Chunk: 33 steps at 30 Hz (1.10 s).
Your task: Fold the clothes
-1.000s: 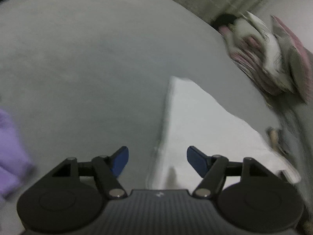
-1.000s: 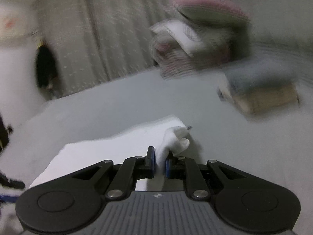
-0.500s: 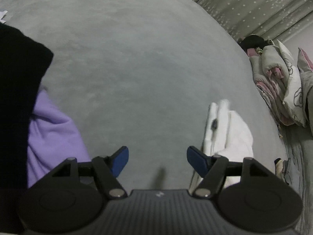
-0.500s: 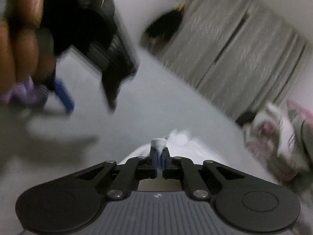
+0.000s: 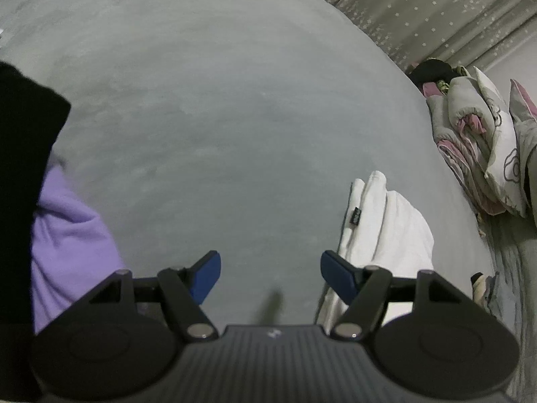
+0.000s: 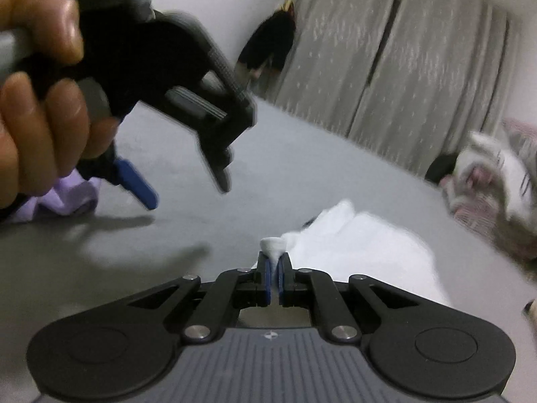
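The right gripper (image 6: 274,270) pinched a bunched corner of the white cloth (image 6: 362,252), which spread away to the lower right of its view. The left gripper (image 5: 270,270) stood wide and empty over the grey bed (image 5: 218,117); in its view the cloth lay at lower right, long axis running up the frame, so the right one was nearer. A small dark tag (image 5: 355,216) showed, its writing unreadable.
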Each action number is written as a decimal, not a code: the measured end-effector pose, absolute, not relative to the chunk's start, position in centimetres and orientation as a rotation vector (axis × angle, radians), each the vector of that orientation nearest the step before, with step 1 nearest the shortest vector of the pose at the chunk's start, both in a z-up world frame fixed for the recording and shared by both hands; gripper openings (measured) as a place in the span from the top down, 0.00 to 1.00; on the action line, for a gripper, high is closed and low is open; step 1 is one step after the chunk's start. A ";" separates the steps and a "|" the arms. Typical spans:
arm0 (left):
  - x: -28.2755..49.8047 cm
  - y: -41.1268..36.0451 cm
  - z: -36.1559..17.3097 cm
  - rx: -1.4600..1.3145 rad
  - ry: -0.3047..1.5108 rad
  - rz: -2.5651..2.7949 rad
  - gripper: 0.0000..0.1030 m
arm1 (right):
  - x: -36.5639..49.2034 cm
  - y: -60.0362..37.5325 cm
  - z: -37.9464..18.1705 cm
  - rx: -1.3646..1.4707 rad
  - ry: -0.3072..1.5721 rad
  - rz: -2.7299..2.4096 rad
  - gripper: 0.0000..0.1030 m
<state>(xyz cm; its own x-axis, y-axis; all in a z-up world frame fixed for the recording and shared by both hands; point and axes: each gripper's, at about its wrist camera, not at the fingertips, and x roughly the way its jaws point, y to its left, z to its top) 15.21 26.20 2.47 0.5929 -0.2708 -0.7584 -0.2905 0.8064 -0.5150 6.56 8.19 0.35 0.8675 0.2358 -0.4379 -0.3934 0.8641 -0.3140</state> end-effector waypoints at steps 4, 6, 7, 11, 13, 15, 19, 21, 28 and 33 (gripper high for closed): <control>15.2 24.8 2.7 -0.599 0.941 -0.004 0.35 | 6.9 8.1 0.1 -0.407 0.437 0.342 0.93; 15.3 24.1 2.8 -0.583 0.941 -0.020 0.35 | 7.4 7.8 -0.3 -0.402 0.478 0.352 0.92; 15.3 23.8 2.8 -0.576 0.941 -0.028 0.35 | 7.5 7.5 -0.2 -0.395 0.490 0.362 0.92; 15.2 23.0 3.0 -0.539 0.934 -0.051 0.35 | 6.8 5.8 1.4 -0.361 0.542 0.433 0.75; 15.2 22.7 3.0 -0.532 0.934 -0.062 0.35 | 5.8 4.1 3.1 -0.290 0.574 0.508 0.55; 15.2 22.4 3.0 -0.525 0.934 -0.068 0.35 | 3.9 2.1 4.7 -0.163 0.608 0.592 0.45; 14.6 21.3 3.9 -0.516 0.896 -0.066 0.36 | 1.7 -1.0 7.5 -0.118 0.559 0.553 0.46; 14.1 20.3 4.8 -0.487 0.850 -0.095 0.36 | 3.0 -3.6 8.8 -0.034 0.530 0.481 0.62; 13.9 17.4 5.3 -0.434 0.827 -0.143 0.39 | 7.7 -5.8 7.9 0.054 0.589 0.430 0.83; 13.5 16.4 6.0 -0.415 0.768 -0.170 0.41 | 7.1 -4.0 3.1 -0.084 0.646 0.448 0.85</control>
<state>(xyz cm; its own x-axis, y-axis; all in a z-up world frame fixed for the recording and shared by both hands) 13.47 16.43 5.96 0.7106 -0.2972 -0.6377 -0.0007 0.9061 -0.4230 7.14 -4.03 3.06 0.7070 0.3768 -0.5985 -0.4282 0.9016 0.0617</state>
